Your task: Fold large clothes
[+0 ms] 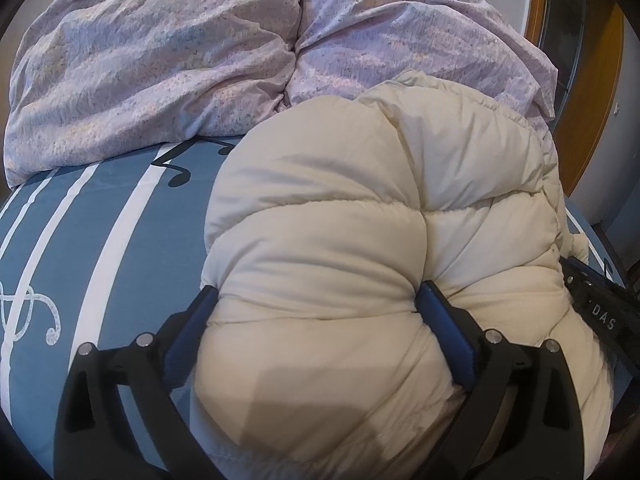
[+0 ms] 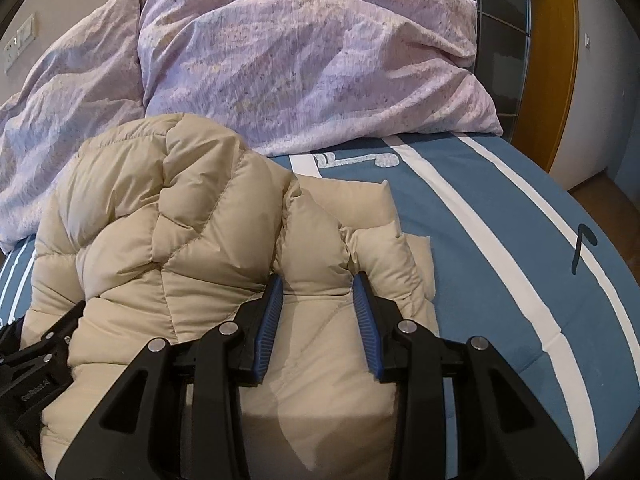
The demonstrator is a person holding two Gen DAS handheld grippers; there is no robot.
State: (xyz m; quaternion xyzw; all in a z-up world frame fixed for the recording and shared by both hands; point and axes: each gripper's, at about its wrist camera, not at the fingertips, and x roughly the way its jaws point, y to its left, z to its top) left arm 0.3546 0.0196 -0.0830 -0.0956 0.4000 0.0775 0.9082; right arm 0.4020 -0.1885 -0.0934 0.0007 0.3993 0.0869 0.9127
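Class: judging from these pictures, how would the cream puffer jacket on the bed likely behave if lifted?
The jacket probably flops and sags: it already bends in soft folds. Likely light for its bulk, given the puffy quilting. It may squash: it bulges around the left gripper.

You are working over a bed (image 2: 500, 216) with a blue sheet (image 1: 120, 240) crossed by white stripes and printed with music notes. A cream puffer jacket (image 2: 192, 216) lies bunched on the sheet near you, one padded part spread flat on its right side. Behind it, at the far end, a rumpled lilac duvet (image 2: 304, 64) is heaped, touching the jacket's far edge.
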